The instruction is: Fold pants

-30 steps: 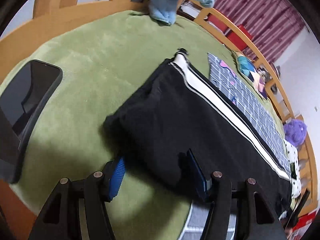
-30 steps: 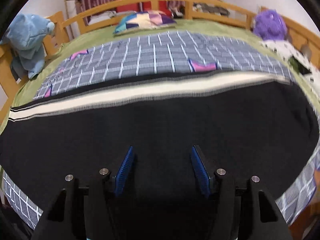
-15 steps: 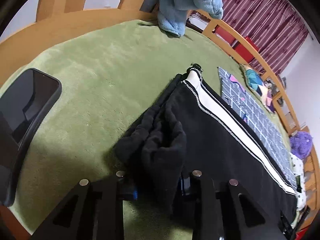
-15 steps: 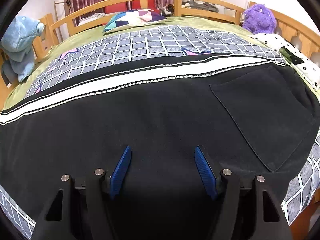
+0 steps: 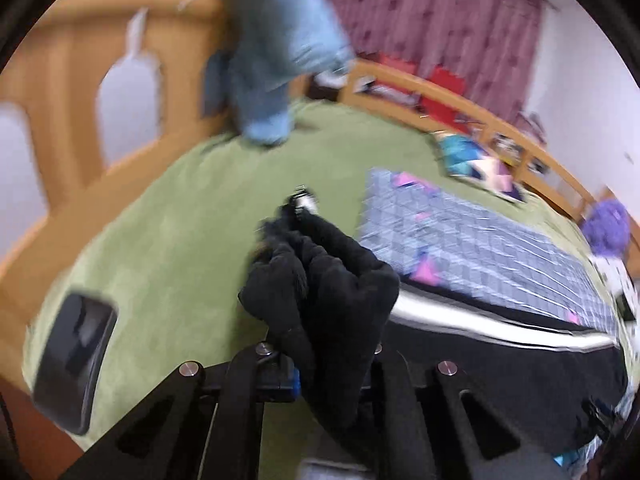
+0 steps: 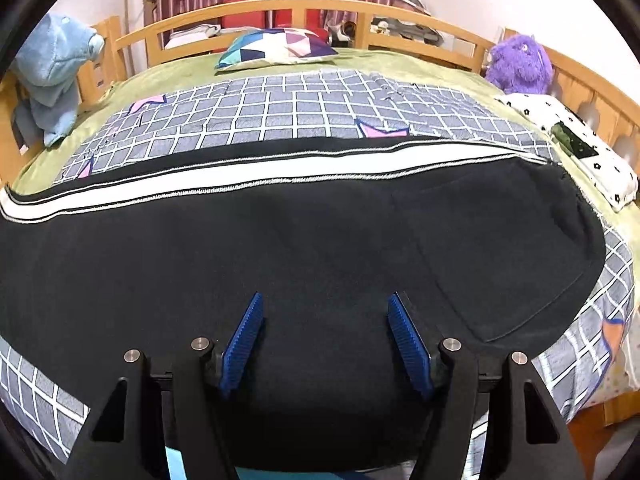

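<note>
**A:** Left wrist view is all motion blur now. A second ago the left gripper sat with its jaws wide at the leg cuff, half a second ago it had pinched down, and now it's clamped on a bunched wad of the black pants and has lifted it off the green blanket. So the fold has started, I reckon: cuff end gets carried over toward the waist.

**B:** And the right side?

**A:** Right gripper hasn't really budged. Blue ribbed pads spread apart, holding nothing, hovering over the flat waist end near the back pocket.

**B:** Fabric looks fleecy?

**A:** Yeah, thick, soft, matte knit, slumps in fat folds where it's pinched. Crisp white side stripe with stitched edging. It's lying across a grey checked sheet on the bed. There's also a glossy black phone on the blanket; the lifted cloth is well clear of it.
</note>
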The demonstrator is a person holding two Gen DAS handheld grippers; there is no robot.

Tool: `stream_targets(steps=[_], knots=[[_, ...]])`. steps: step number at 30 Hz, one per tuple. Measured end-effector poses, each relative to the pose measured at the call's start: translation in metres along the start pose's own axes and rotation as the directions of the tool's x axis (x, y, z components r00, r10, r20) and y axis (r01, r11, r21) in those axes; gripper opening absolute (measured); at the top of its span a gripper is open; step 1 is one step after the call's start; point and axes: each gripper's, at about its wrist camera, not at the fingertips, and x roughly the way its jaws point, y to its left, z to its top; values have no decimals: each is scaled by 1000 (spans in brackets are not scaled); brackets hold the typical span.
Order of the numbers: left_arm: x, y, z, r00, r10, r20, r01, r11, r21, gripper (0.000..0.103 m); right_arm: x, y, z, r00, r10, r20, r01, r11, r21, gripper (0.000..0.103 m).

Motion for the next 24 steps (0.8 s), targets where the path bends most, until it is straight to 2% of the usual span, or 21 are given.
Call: stream_targets(steps=[3, 6, 9, 11, 14, 15, 18, 19, 21, 22, 24], knots=[[-22, -56, 10, 995, -98, 32, 95, 990, 102, 11, -6, -13, 3, 1000, 15, 16, -15, 1000, 24, 65], [-36, -126, 5, 984, -177, 26, 167, 963, 212, 11, -11, -30, 5, 999, 15, 33, -17, 999, 49, 65], [-35, -191, -15, 967, -254, -34, 254, 928, 274, 11, -16, -51, 7, 998, -26, 50, 22, 996, 82, 65], [-29, -234, -37, 955, -287, -77, 297, 907, 298, 11, -18, -70, 6, 998, -18, 54, 12, 994, 110, 65], [-10, -284, -74, 929, -332, -163, 367, 879, 304, 11, -19, -94, 1, 999, -20, 42, 14, 992, 129, 65], [0, -299, -88, 915, -346, -207, 395, 873, 286, 11, -19, -99, -1, 999, -20, 40, 15, 991, 132, 65], [26, -330, -125, 875, -353, -332, 442, 862, 249, 11, -17, -116, -8, 1000, 1, 13, -3, 988, 152, 65], [31, -335, -135, 869, -332, -368, 438, 861, 258, 12, -15, -120, -11, 1000, 15, 6, -16, 987, 158, 65], [32, -345, -151, 874, -254, -413, 398, 862, 313, 15, -14, -124, -13, 999, 34, -5, -33, 987, 157, 65], [30, -346, -154, 875, -235, -423, 392, 857, 335, 22, -13, -124, -14, 999, 41, -5, -40, 987, 153, 65], [17, -338, -151, 857, -271, -438, 433, 839, 330, 34, -13, -124, -14, 998, 63, 4, -63, 986, 153, 65]])
